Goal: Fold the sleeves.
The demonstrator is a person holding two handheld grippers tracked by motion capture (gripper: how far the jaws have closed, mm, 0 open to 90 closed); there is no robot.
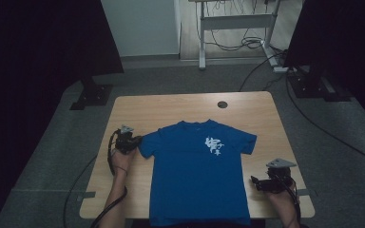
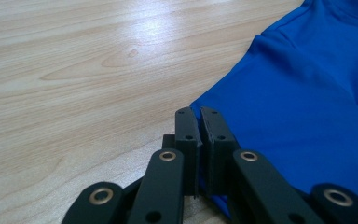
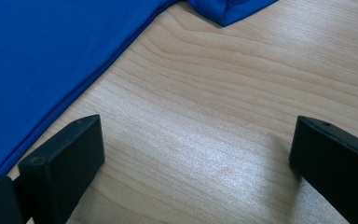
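— Where's the shirt (image 1: 197,173)?

— Flat on the bench (image 1: 171,107), front up, white print on the chest, collar toward the far edge. Its hem hangs just over the near edge.

— And the left gripper (image 1: 135,141)?

— At the shirt's left sleeve (image 2: 279,116). Its fingers (image 2: 186,135) are clenched on the sleeve's edge; from that gripper's own view you can see blue cloth pinched between the two black pads.

— So it's got hold of it?

— Yes, right at the sleeve's corner, low against the wood.

— The right gripper (image 1: 256,183)?

— Beside the shirt's lower right side, just off the cloth. Its fingers (image 3: 60,163) are released, spread wide with bare wood between them. The side seam runs past the left finger; the right sleeve's tip lies farther off.
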